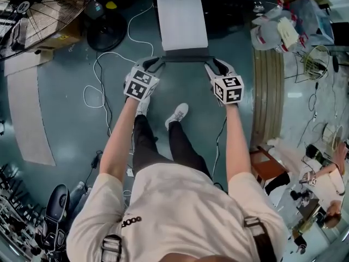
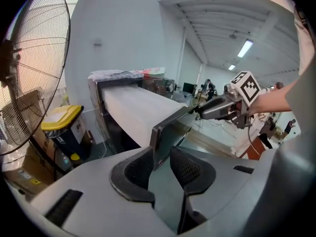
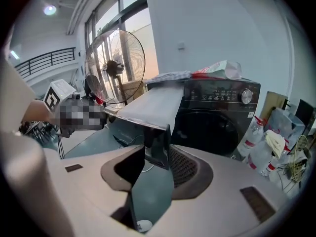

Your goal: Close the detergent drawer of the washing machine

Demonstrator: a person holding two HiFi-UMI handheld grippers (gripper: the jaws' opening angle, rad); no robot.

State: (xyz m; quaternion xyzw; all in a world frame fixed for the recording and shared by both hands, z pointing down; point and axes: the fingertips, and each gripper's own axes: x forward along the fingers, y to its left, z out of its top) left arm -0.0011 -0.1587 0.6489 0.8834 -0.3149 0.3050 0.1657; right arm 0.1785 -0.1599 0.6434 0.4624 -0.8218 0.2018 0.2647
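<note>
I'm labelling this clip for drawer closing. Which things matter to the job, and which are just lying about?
Job: drawer, its dark front, washing machine, left gripper, right gripper.
Lying about: fan, yellow-lidded bin, bottles.

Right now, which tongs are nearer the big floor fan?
Left. The left tongs straddle the drawer front's left corner, on the fan's side; the right tongs straddle its right corner, farther away.

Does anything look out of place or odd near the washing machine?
Yes: the detergent drawer stands pulled far out of the washing machine, its dark front between the open fingers of the left gripper and the right gripper. A white cable lies looped on the floor.
</note>
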